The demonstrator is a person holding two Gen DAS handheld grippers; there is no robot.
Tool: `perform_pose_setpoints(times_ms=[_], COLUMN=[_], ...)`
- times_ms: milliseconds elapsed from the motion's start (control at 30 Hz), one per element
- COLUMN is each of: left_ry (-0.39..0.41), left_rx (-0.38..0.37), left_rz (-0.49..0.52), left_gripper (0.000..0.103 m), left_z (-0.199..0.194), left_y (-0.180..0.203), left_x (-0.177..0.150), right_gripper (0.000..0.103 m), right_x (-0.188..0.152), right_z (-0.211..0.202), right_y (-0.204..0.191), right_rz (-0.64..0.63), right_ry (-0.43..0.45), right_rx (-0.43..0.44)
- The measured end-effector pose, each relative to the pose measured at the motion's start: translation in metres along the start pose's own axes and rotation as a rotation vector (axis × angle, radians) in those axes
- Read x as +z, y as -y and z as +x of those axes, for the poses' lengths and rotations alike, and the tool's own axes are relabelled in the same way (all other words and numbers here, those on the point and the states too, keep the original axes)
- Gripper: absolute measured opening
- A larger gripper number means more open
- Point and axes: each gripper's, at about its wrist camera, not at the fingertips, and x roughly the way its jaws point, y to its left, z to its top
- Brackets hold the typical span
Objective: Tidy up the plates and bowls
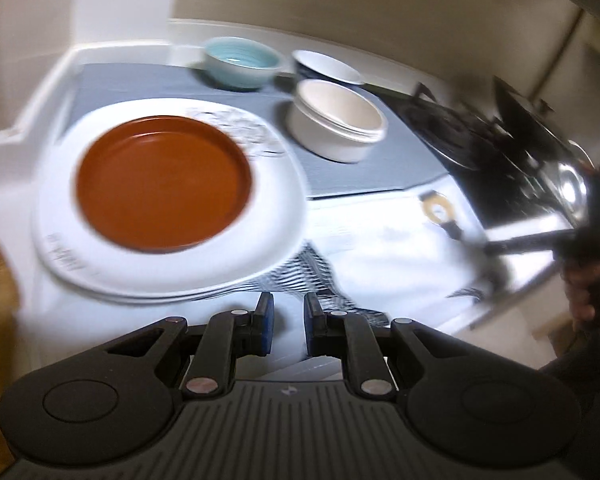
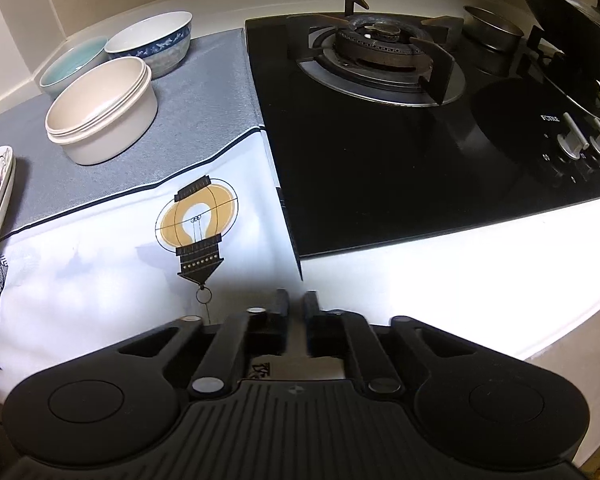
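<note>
A brown plate point(image 1: 164, 180) lies on a stack of white plates point(image 1: 260, 236) at the left of the counter; their edge shows in the right wrist view point(image 2: 0, 196). Behind stand a beige bowl point(image 1: 340, 124) point(image 2: 100, 112), a light blue bowl point(image 1: 240, 62) point(image 2: 72, 64) and a blue-patterned white bowl point(image 1: 326, 66) point(image 2: 152, 42). My left gripper point(image 1: 288, 312) is slightly open and empty, just in front of the plate stack. My right gripper point(image 2: 296, 308) is nearly closed and empty, above the cloth's front. The left wrist view is blurred.
A grey and white cloth with a lamp print point(image 2: 196, 224) covers the counter. A black gas hob point(image 2: 380, 120) lies to the right, with a small metal pot point(image 2: 492, 36) and a pan with lid point(image 2: 572, 32). A wall runs behind.
</note>
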Motion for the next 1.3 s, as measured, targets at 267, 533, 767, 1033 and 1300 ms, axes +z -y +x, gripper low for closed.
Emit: perform_pose_setpoints(times_ms=[267, 533, 767, 1033, 1300], left_ry=[-0.128, -0.074, -0.153, -0.062, 0.051], left_rx=[0.046, 0.016, 0.030, 0.012, 0.027], left_rz=[0.071, 0.070, 0.100, 0.041, 0.020], left_gripper=[0.017, 0.017, 0.019, 0.027, 0.030], left_z=[0.021, 0.024, 0.037, 0.028, 0.033], left_y=[0.006, 0.018, 0.019, 0.023, 0.054], left_x=[-0.013, 0.008, 0.000, 0.022, 0.064], right_gripper=[0.004, 0.008, 0.008, 0.047, 0.050], right_x=[-0.006, 0.003, -0.005, 0.007, 0.039], right_z=[-0.007, -0.022, -0.006, -0.026, -0.035], right_y=[-0.007, -0.023, -0.031, -0.027, -0.014], right_rz=[-0.085, -0.113, -0.150, -0.102, -0.054], right_ry=[-0.016, 0.063, -0.057, 0.033, 0.161], right_rx=[-0.027, 0.034, 0.035, 0.033, 0.111])
